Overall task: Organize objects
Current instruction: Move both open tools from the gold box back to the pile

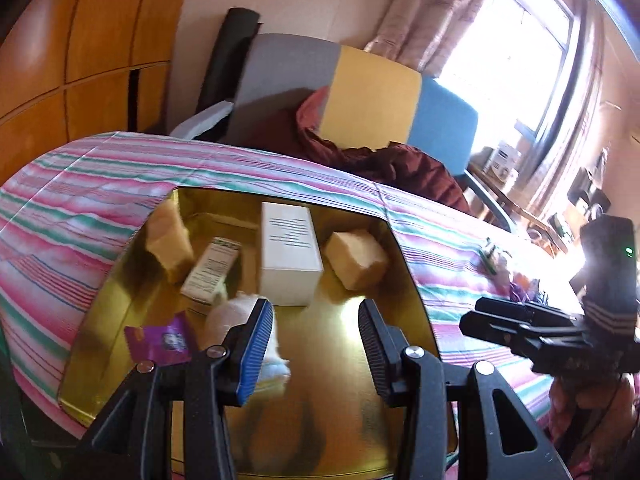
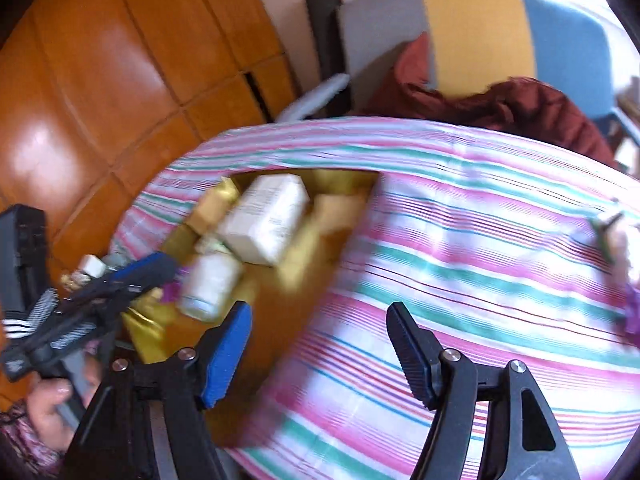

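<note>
Striped pink, green and white cloth covers the tabletop (image 1: 100,184), where a gold tray (image 1: 320,412) sits at the near left corner. Inside it, toward the far edge, a white box (image 1: 290,254) stands between two tan blocks (image 1: 356,258), with a printed carton (image 1: 212,270) and a purple packet (image 1: 160,340) nearer the left side. Over the tray the left gripper (image 1: 316,344) has its jaws apart, holding nothing, a white bottle (image 2: 210,284) just beside its blue pad. Farther right, the right gripper (image 2: 320,352) is empty too, its jaws apart above the cloth.
</note>
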A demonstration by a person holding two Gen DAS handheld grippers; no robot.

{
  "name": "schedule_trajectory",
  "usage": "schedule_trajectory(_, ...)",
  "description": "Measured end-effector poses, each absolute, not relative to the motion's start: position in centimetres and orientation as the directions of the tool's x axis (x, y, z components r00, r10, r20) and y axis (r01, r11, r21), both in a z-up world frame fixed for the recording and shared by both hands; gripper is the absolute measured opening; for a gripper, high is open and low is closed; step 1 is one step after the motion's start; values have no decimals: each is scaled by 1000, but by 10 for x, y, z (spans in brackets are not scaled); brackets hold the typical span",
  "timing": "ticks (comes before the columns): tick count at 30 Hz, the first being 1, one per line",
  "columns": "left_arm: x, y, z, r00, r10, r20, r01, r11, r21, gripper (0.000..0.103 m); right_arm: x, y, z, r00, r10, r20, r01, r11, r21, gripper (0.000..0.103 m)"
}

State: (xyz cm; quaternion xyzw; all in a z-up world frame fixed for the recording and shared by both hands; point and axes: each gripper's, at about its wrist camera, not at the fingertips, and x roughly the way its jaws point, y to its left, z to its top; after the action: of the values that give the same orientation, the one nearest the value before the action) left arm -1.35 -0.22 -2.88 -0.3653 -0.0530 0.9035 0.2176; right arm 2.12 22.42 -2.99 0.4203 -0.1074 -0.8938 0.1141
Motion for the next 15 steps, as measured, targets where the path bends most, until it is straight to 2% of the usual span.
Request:
schedule_trajectory(6,2,31,-26,-593,500,-631,-467,-852,-237,45,35,296,-44,-590,-165,-791,-17,-976,216,69)
schedule_trajectory(15,23,82,-19,-524,575,-628,-579,-782,-233,45,40,436,-60,-522,53,-851,-308,-943,130,69)
